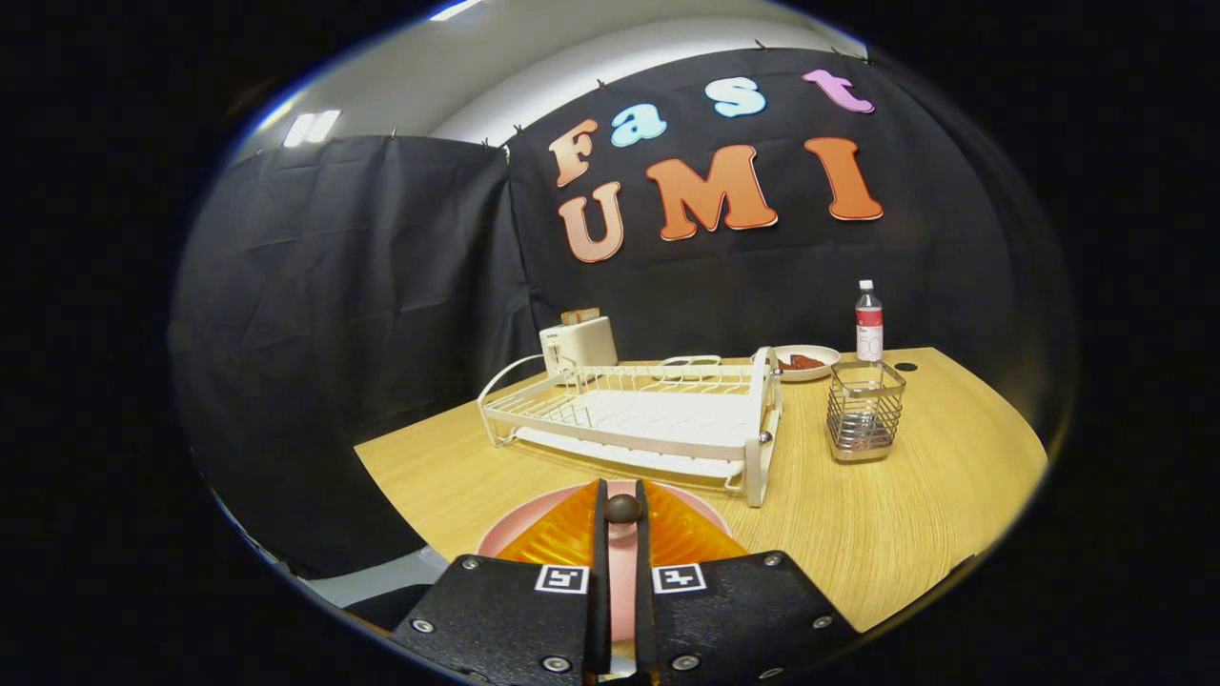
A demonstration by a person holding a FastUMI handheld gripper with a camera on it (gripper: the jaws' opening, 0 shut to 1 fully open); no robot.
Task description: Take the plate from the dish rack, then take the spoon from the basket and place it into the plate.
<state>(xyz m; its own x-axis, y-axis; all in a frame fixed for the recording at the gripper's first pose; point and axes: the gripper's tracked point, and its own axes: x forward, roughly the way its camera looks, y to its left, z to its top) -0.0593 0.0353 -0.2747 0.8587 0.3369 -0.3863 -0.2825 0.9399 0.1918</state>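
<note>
The wooden table (915, 534) carries everything, and the white dish rack (639, 419) takes up the middle of it, well beyond the fingers; its slots look empty, which fits the plate having been lifted out to make a landing place for the spoon. That pink plate (505, 534) now lies flat on the near part of the table, directly under the gripper (621, 519), close to the rack's front rail but apart from it. Behind the rack stand a white toaster (579, 341) and a small dish of food (803, 361), with a bottle (868, 322) beside that dish, all well back where they do not obstruct the work. The wire basket (864, 410) sits to the right of the rack, standing clear on the table so a tool can be drawn straight up from it. The orange fingers (558, 543) are drawn nearly together over the plate, pinching the spoon (623, 509), of which only the dark rounded end shows, poking up in the narrow slot between them. By my judgement the spoon is held low over the plate's middle so that letting go would drop it inside the rim, not onto the wood.
</note>
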